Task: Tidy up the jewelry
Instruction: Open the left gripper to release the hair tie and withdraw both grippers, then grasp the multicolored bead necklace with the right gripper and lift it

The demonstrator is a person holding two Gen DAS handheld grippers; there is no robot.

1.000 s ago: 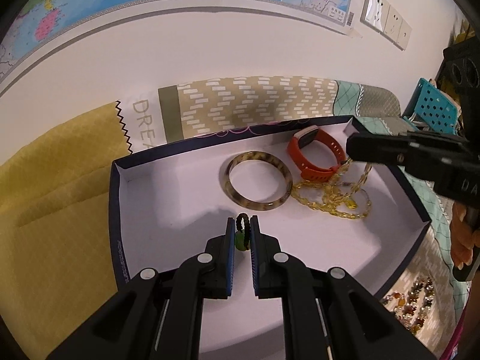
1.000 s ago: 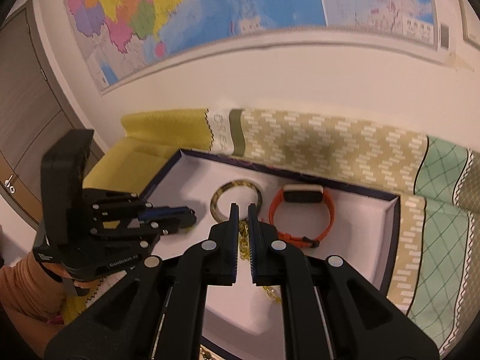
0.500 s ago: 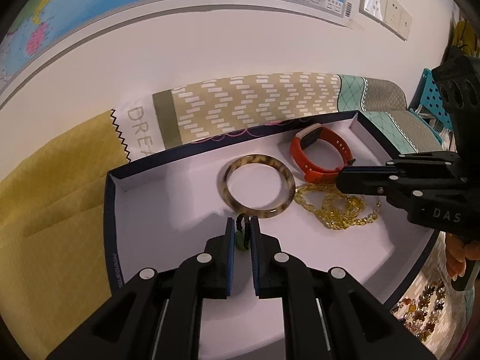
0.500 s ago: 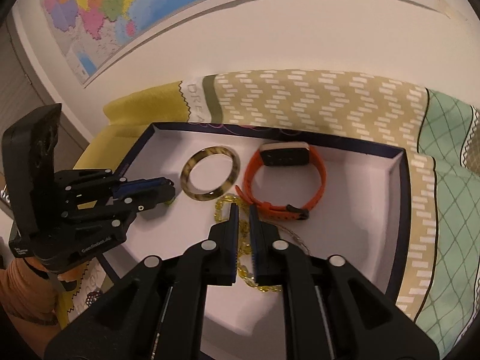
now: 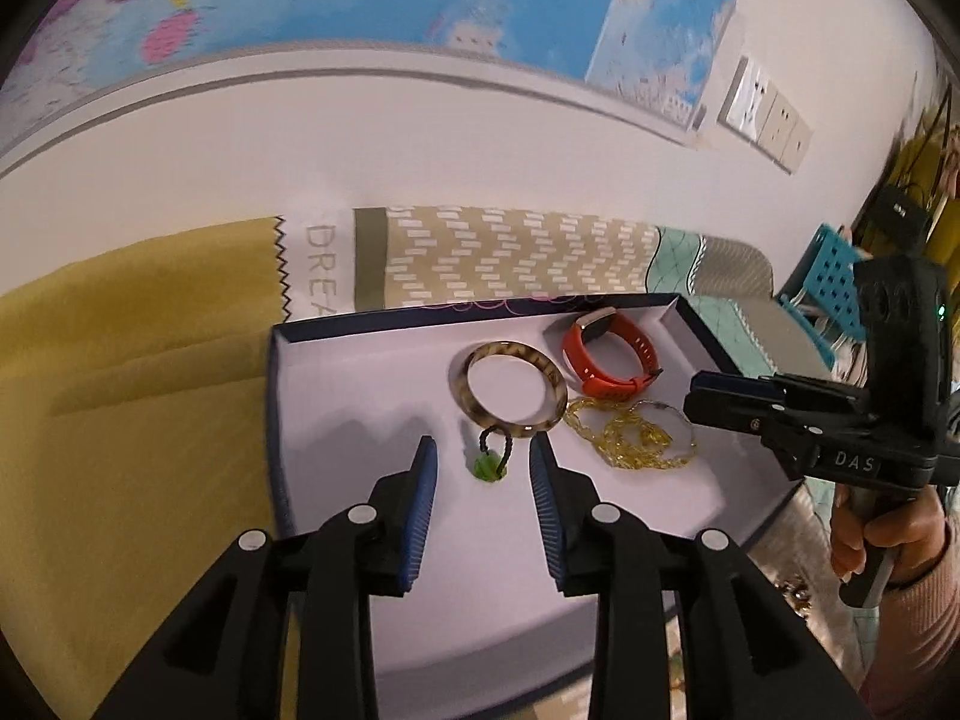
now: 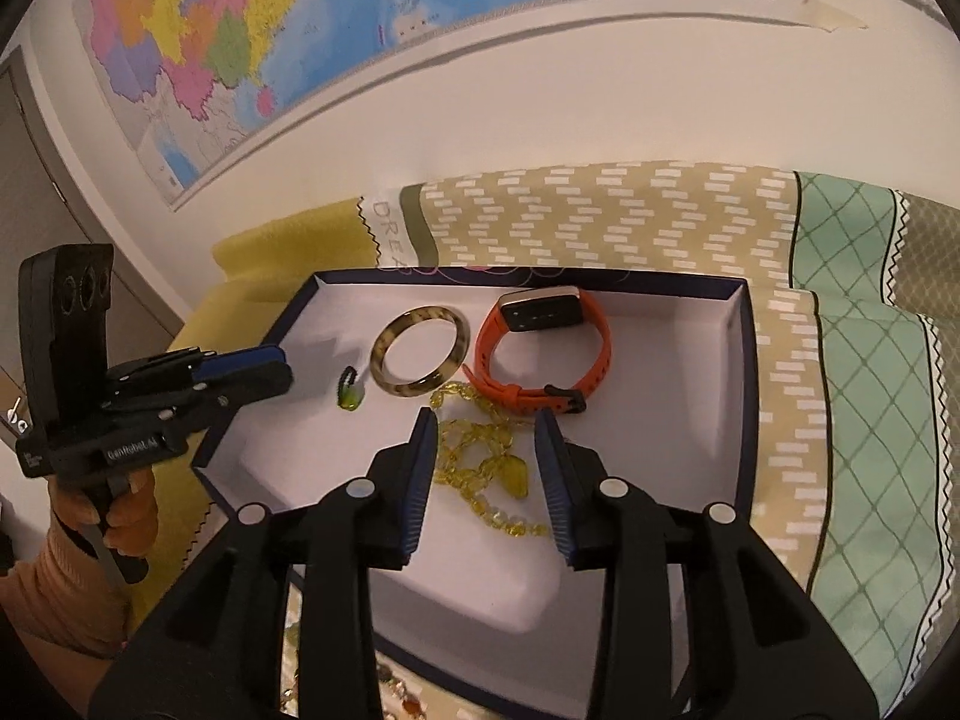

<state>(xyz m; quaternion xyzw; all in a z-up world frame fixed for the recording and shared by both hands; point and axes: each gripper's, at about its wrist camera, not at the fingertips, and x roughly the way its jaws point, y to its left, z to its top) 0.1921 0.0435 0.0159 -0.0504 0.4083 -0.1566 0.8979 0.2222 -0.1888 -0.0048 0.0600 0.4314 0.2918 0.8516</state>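
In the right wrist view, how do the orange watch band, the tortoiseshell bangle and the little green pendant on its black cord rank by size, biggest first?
1. Orange watch band, widest loop.
2. Tortoiseshell bangle, slightly smaller; it lies beside the band at a similar distance, so this order is fairly safe.
3. Green pendant on black cord, clearly smallest.

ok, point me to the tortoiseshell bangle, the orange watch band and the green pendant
tortoiseshell bangle (image 6: 389, 341): right wrist view, left side of the ring.
orange watch band (image 6: 602, 341): right wrist view, right curve of the strap.
green pendant (image 5: 487, 467): left wrist view, the green stone itself.

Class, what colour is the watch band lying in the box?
Orange; the watch band shows best in the right wrist view.
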